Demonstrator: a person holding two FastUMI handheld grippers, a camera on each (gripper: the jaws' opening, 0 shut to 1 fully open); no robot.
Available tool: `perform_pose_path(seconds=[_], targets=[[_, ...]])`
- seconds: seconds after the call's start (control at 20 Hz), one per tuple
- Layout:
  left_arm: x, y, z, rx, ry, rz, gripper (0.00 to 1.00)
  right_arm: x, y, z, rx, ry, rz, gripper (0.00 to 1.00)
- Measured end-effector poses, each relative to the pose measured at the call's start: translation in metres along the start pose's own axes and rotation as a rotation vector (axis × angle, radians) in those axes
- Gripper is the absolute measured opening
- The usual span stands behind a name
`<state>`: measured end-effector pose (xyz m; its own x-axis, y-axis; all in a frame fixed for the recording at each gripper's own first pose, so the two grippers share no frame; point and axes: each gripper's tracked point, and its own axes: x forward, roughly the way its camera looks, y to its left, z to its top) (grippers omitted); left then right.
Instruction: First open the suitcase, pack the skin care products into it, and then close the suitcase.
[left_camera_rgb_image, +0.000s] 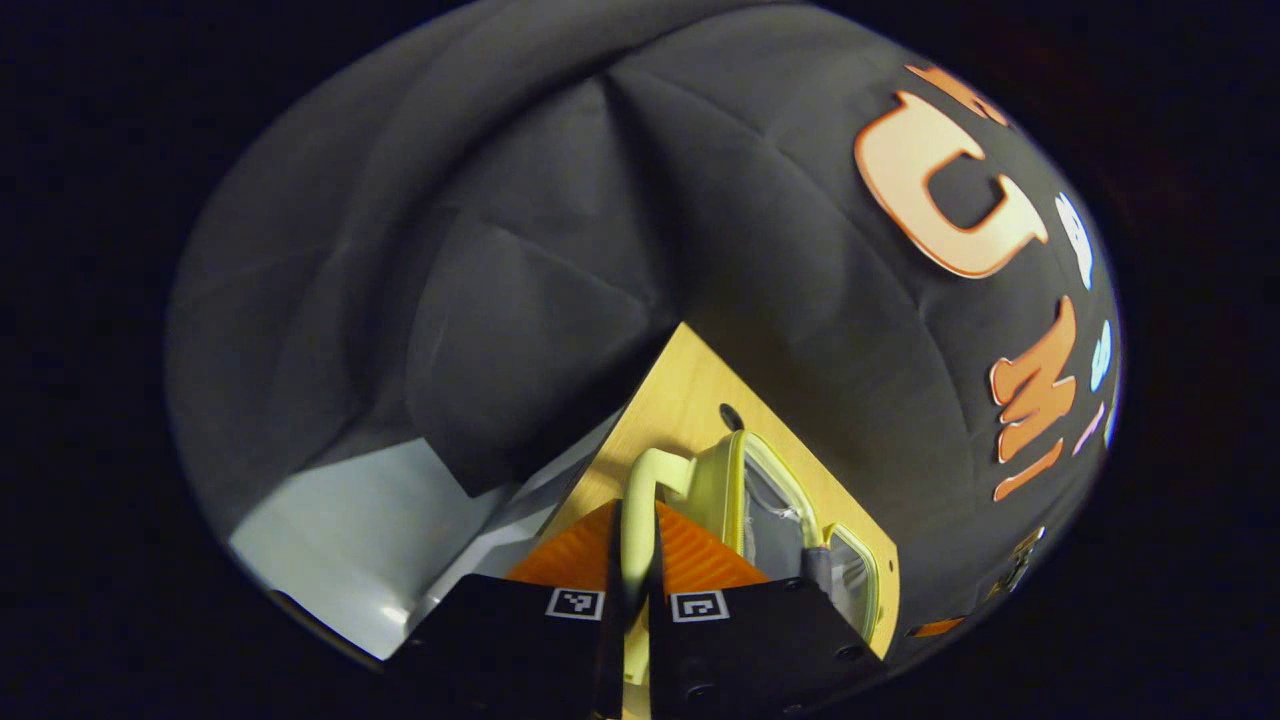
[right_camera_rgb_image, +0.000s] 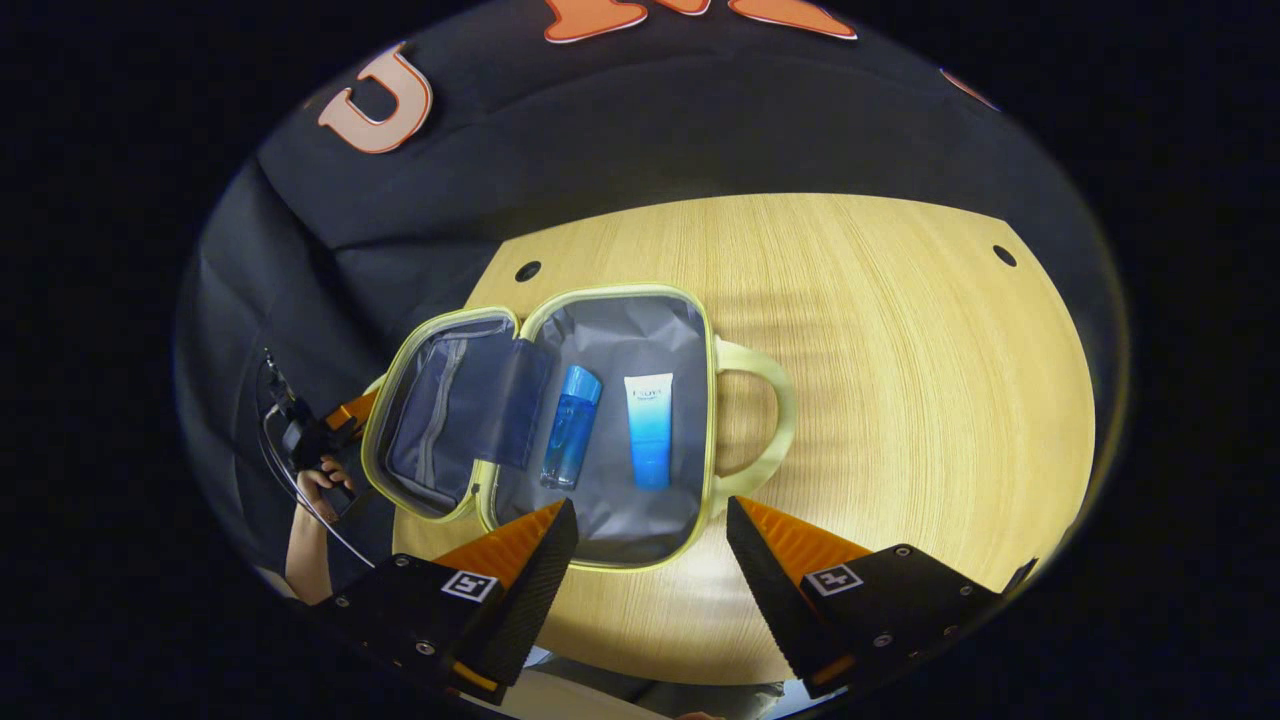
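In the left gripper view the left gripper (left_camera_rgb_image: 634, 560) has its 2 orange fingers (left_camera_rgb_image: 565, 556) clenched on the pale yellow lid handle (left_camera_rgb_image: 640, 500) of the suitcase (left_camera_rgb_image: 745, 490), and the black finger mounts cut off the lower part of that handle. Past them the lid shows edge-on, so its inside is hard to make out. In the right gripper view that same gripper is a small dark shape at the lid's far left rim, held by a hand (right_camera_rgb_image: 318, 480), too small to read in detail. The suitcase lies open on the wooden table (right_camera_rgb_image: 900, 380) toward the table's left edge, the lid (right_camera_rgb_image: 440, 410) tilted up beside the grey-lined base (right_camera_rgb_image: 620, 340). In the base, side by side and apart, lie 2 skin care products: a blue bottle (right_camera_rgb_image: 571, 425) and a blue-and-white tube (right_camera_rgb_image: 649, 430). The right gripper (right_camera_rgb_image: 650, 540) hangs over the base's near rim with its fingers released and spread wide, grasping nothing. The second handle (right_camera_rgb_image: 770, 420) sticks out to the right, and beyond it the tabletop is bare wood to its right edge.
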<state>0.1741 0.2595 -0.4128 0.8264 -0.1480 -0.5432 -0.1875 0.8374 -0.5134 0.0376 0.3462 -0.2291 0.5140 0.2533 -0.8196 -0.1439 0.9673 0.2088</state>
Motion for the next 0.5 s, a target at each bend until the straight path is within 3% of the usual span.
perform_pose_path(seconds=[0.35, 0.5], targets=[[-0.056, -0.139, 0.036, 0.289, -0.041, -0.077, 0.1, -0.038, -0.013, 0.04, -0.027, -0.185, 0.026, 0.96], [-0.064, -0.189, 0.03, 0.473, -0.029, -0.019, 0.1, -0.065, -0.037, 0.066, -0.031, -0.284, 0.012, 0.96]])
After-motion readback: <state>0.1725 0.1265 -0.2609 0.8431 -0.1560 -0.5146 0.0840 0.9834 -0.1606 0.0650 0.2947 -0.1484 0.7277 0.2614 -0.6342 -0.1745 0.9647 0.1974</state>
